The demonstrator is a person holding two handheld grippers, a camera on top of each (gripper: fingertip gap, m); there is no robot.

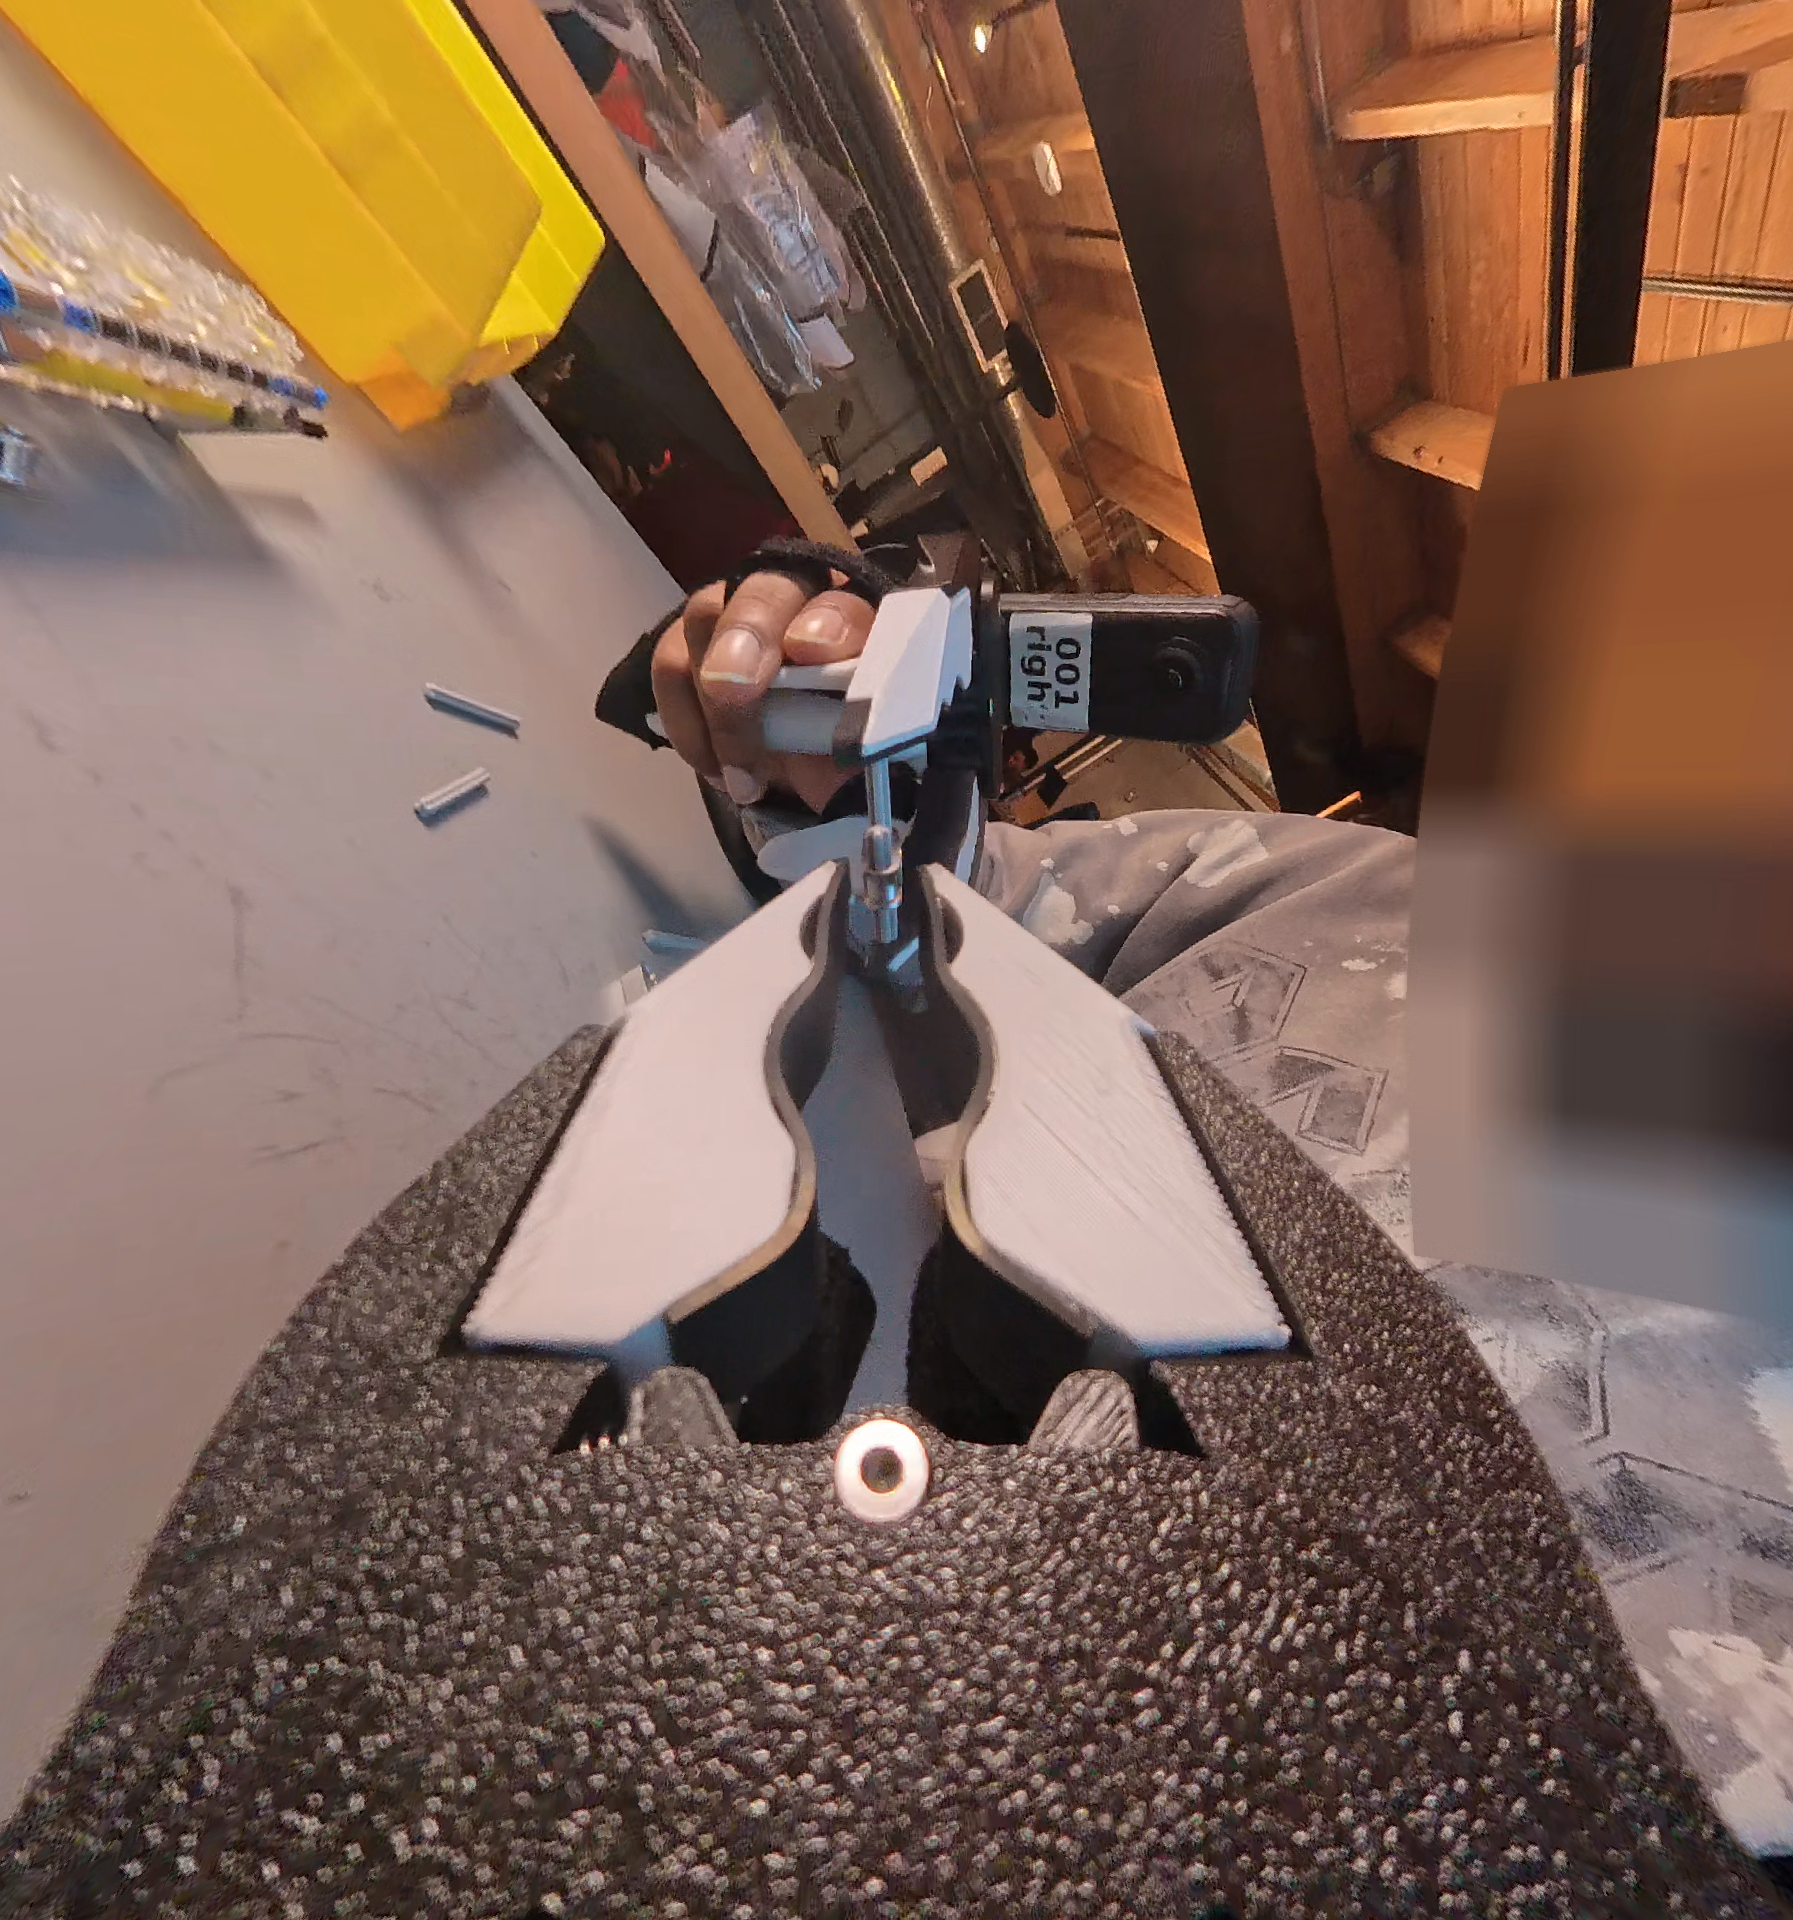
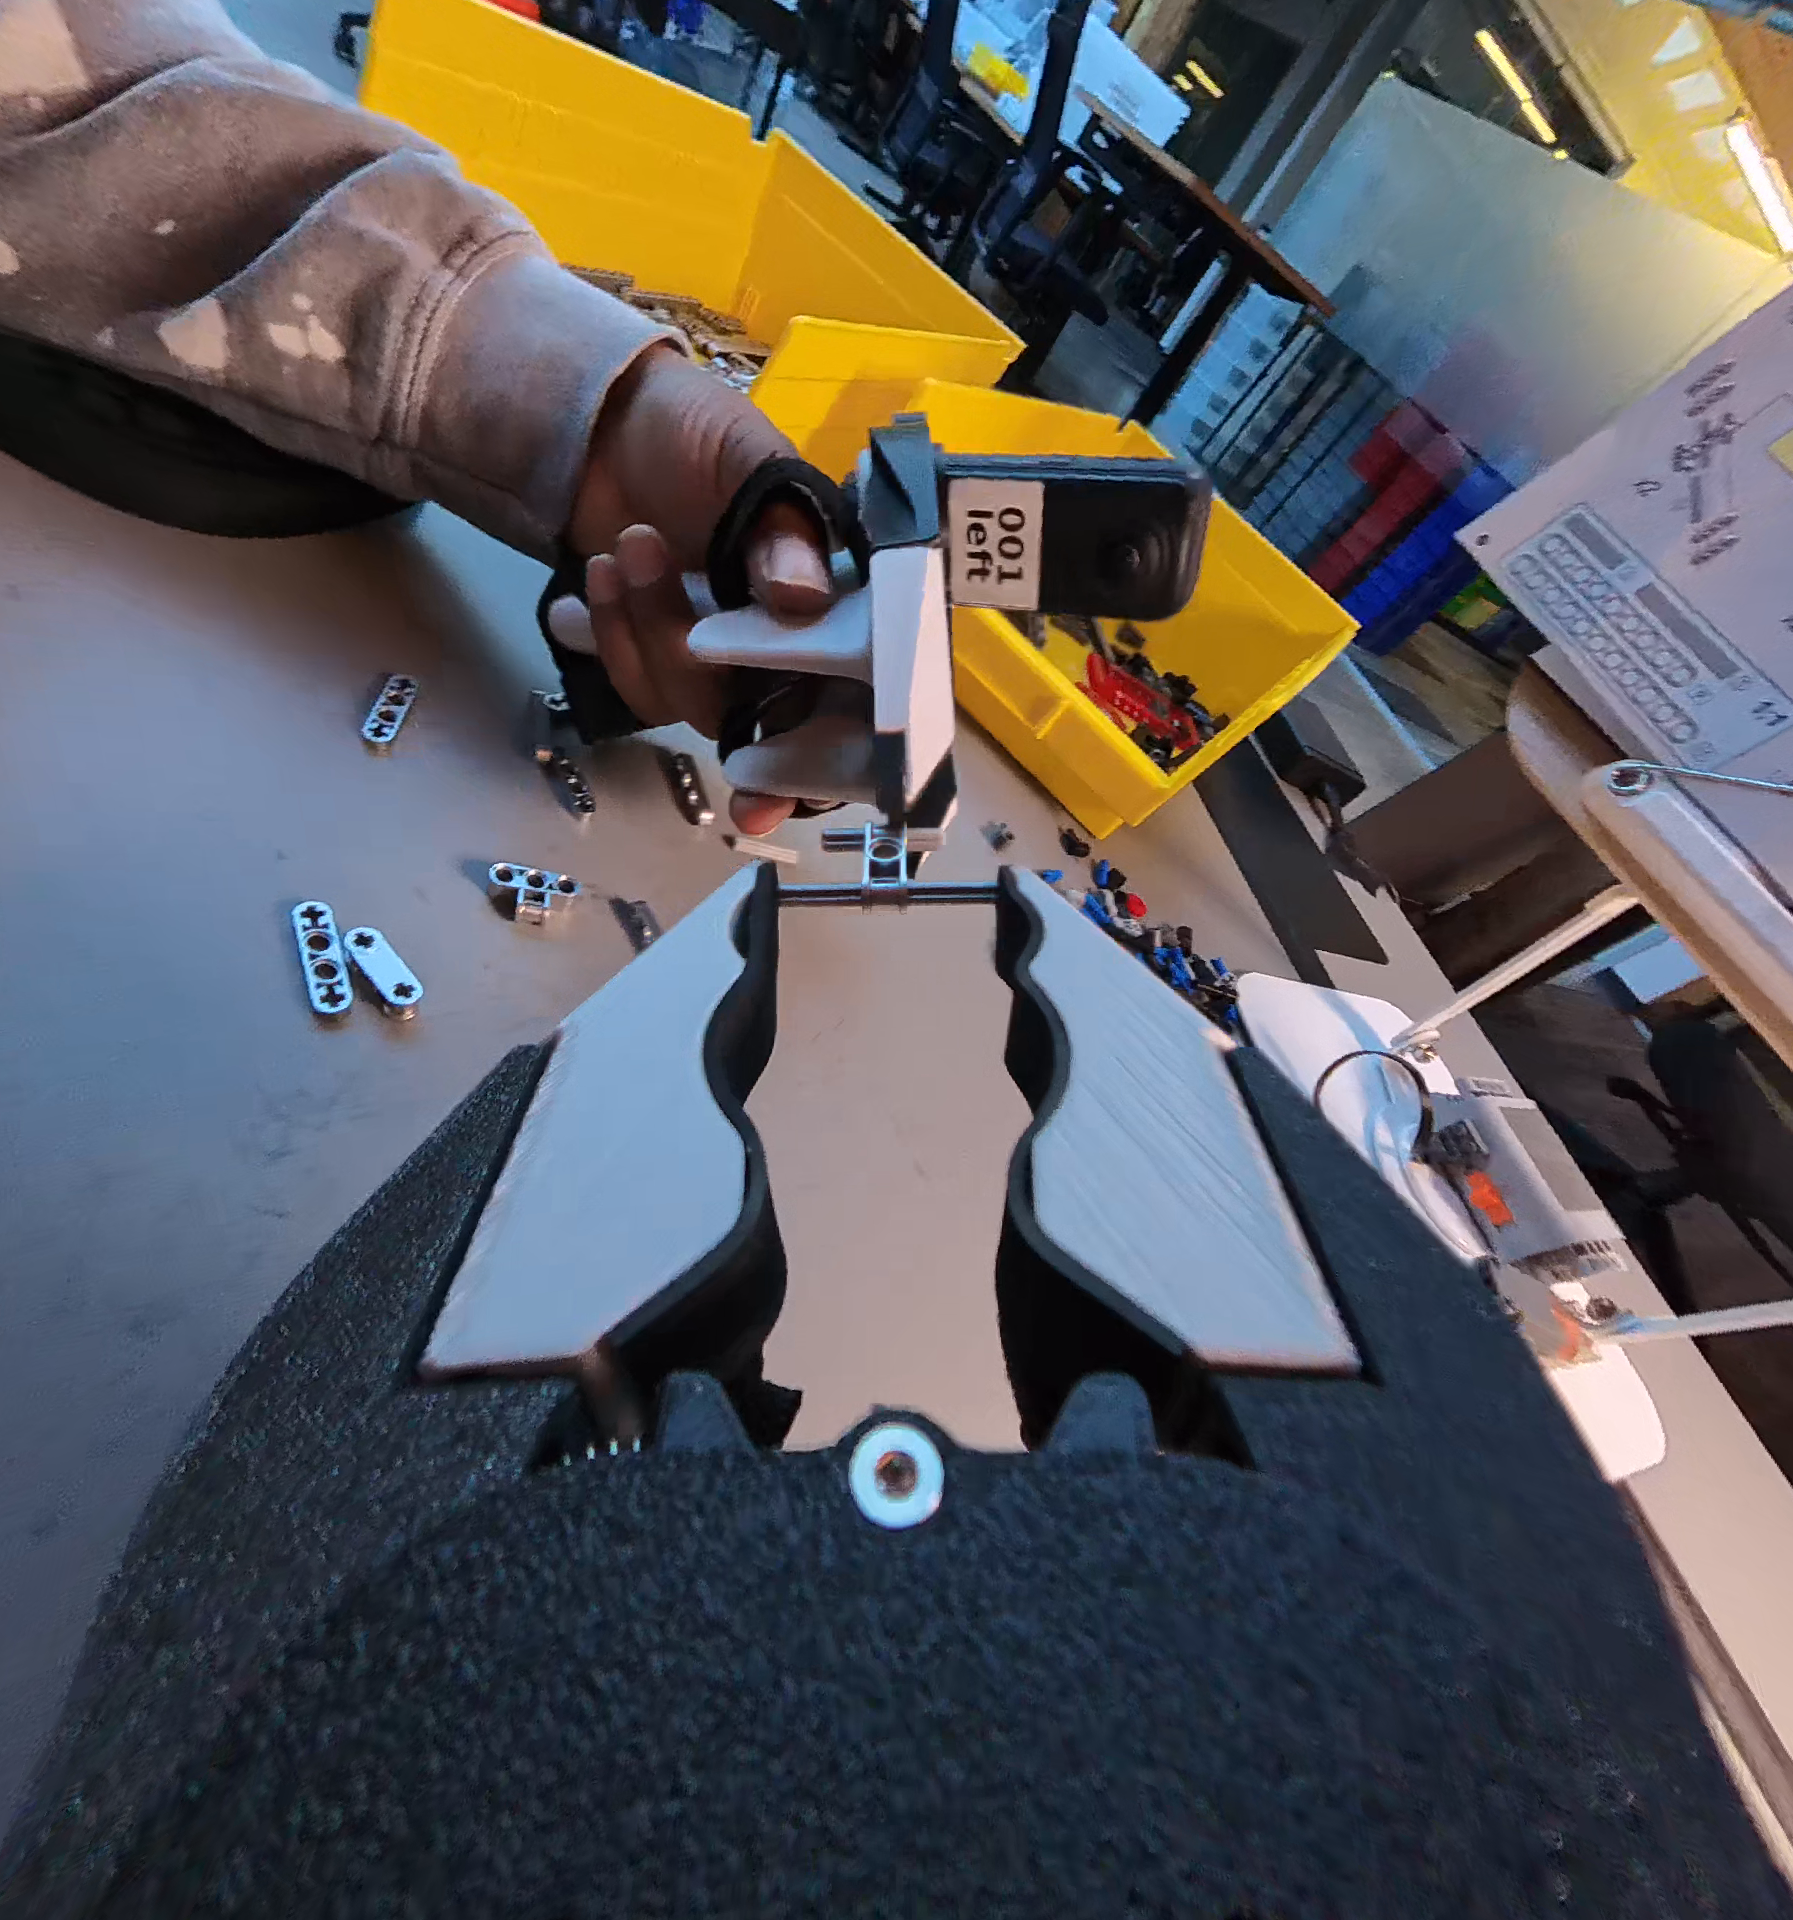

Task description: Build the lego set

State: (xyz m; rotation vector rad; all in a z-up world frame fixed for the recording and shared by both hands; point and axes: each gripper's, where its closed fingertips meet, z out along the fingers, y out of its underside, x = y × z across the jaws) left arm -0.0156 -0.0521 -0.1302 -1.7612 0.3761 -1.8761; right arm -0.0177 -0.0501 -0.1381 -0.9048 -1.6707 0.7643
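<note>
In the right wrist view my right gripper [image 2: 887, 894] holds a thin dark axle [image 2: 954, 890] end to end between its widely spread fingertips. A small grey connector [image 2: 884, 862] sits on the middle of that axle. My left gripper [image 2: 913, 805], held by a hand, comes down from above and is shut on the connector. In the left wrist view my left gripper [image 1: 876, 888] has its tips nearly together around the grey connector [image 1: 876, 914]. The axle [image 1: 876, 800] runs up from it to the right gripper [image 1: 876, 774] beyond.
Yellow bins [image 2: 1131, 623] stand behind the work spot, one holding red and black parts. Loose grey beams [image 2: 320, 966] lie on the table [image 2: 144, 1143] at left, and small blue and black pins [image 2: 1152, 935] at right. A printed sheet [image 2: 1650, 623] stands on a holder at right. Two short grey rods [image 1: 471, 710] lie on the table. The grippers are tip to tip, or close to it.
</note>
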